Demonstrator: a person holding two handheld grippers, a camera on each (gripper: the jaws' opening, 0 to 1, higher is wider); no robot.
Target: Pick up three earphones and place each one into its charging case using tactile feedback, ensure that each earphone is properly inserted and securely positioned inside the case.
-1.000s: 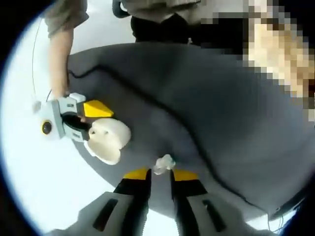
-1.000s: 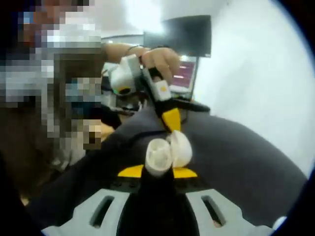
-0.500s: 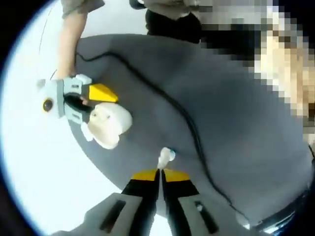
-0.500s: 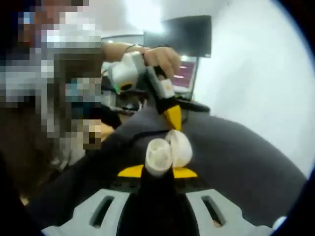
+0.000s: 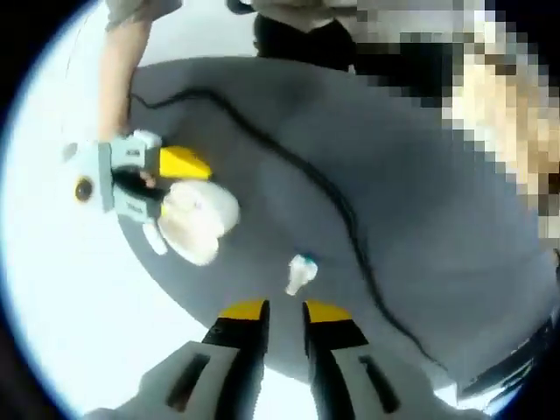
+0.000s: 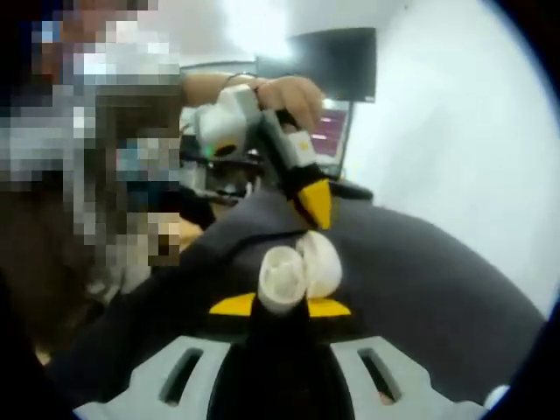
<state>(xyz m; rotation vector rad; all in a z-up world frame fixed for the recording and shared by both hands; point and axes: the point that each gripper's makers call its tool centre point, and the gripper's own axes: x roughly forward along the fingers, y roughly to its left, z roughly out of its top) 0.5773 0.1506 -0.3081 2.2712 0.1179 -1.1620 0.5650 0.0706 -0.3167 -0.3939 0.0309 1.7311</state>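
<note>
A small white earphone (image 5: 300, 273) lies on the grey mat (image 5: 420, 219), just beyond my left gripper (image 5: 284, 309), whose yellow-tipped jaws stand open and apart from it. To the left, my right gripper (image 5: 171, 188) is shut on an open white charging case (image 5: 197, 220), held over the mat's edge. In the right gripper view the same case (image 6: 293, 269) sits clamped between my right gripper's (image 6: 280, 305) yellow tips, lid up. Behind it, the left gripper (image 6: 315, 203) points down at the mat, held by a hand (image 6: 284, 94).
A black cable (image 5: 341, 201) snakes across the grey mat. A white tabletop (image 5: 61, 289) surrounds the mat. A dark monitor (image 6: 332, 66) and a small lit screen stand at the back. A person sits close beside the mat.
Half a second ago my left gripper's jaws were pinched on the earphone; now they have opened and the earphone lies free ahead of them. The right gripper with the case has stayed put.
</note>
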